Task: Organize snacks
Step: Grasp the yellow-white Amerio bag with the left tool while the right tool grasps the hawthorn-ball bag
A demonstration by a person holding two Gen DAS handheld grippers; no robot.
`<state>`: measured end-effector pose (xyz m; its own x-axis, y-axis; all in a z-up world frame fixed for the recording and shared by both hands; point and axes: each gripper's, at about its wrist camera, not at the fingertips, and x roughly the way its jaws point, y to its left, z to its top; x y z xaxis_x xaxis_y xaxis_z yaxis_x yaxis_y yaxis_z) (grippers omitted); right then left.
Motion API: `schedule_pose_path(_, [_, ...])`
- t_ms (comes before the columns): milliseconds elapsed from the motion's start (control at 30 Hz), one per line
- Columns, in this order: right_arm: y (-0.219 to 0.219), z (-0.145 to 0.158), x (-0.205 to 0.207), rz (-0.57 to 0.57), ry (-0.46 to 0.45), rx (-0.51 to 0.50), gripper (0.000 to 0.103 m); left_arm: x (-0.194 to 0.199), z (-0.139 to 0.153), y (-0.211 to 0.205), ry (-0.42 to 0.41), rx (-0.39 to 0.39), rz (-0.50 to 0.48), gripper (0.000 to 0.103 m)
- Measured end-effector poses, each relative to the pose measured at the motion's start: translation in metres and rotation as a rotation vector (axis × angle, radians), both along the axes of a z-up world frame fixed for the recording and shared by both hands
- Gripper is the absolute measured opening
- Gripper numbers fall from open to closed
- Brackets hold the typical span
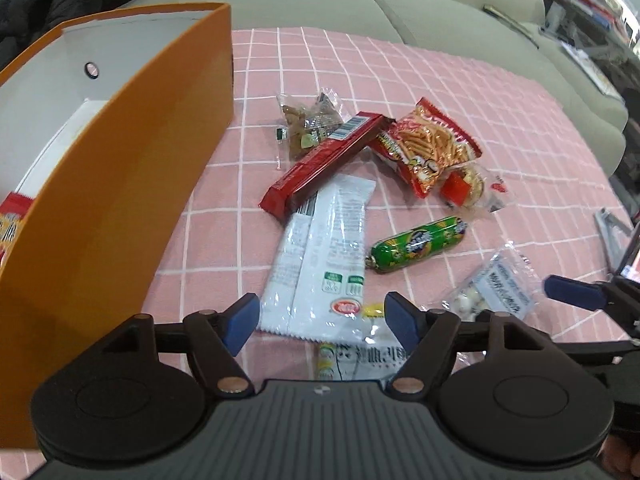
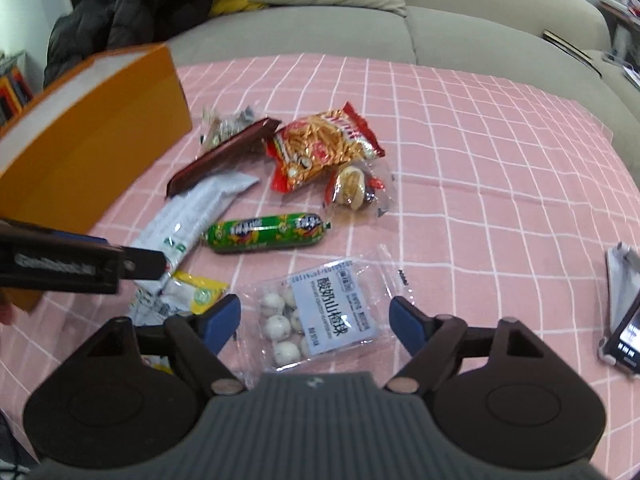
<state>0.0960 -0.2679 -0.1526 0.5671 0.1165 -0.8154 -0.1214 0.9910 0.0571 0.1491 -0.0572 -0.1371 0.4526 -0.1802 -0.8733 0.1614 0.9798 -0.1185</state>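
At the bottom of the left wrist view, the left gripper [image 1: 322, 316] has its blue-padded fingers [image 1: 240, 322] spread wide, pads clear of everything; the lower end of a white packet [image 1: 320, 256] lies between them on the pink checked cloth [image 1: 500, 120], and a second printed wrapper with a yellow patch [image 1: 360, 354] sits just under the packet near the gripper body. In the right wrist view, the right gripper [image 2: 316, 318] is likewise wide, its fingers [image 2: 222, 322] standing to either side of a clear bag of white balls [image 2: 316, 318] with a pale blue label; whether the pads touch the bag's film I cannot tell, but they do not squeeze it. Nothing is held by either gripper. Just beyond, at mid-frame, lies a green sausage stick [image 2: 266, 232]. Farther up come a long dark red bar [image 1: 324, 164] resting across the top of the white packet, a red bag of crisp sticks [image 1: 428, 146], a small clear pack with a round biscuit [image 2: 354, 192] beside it, and a clear pack of brown bits [image 1: 310, 122] behind the bar. An orange box [image 1: 120, 184] with a white inside fills the left of the frame, with a red packet [image 1: 14, 220] showing inside it at the left edge. A phone on a stand [image 2: 624, 324] sits at the right edge, and a grey sofa [image 2: 460, 20] runs along the top.
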Motion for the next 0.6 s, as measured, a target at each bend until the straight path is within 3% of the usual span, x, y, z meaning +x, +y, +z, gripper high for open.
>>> schedule_pose_path(100, [0.001,0.000,0.002,-0.078,0.024,-0.003,0.079,0.005,-0.002,-0.001,0.001,0.005,-0.001,0.084])
schedule_pose_path(233, [-0.013,-0.003,-0.001,-0.236,0.087,0.152,0.074,0.003,0.000,0.003,-0.005,-0.014,0.018,0.084])
schedule_pose_path(400, [-0.021,-0.012,0.003,-0.351,0.127,0.300,0.075,-0.002,-0.001,0.011,0.007,-0.027,0.054,0.084])
schedule_pose_path(600, [-0.013,-0.015,0.028,-0.350,0.112,0.256,0.074,-0.003,0.002,0.016,0.004,-0.028,0.069,0.084])
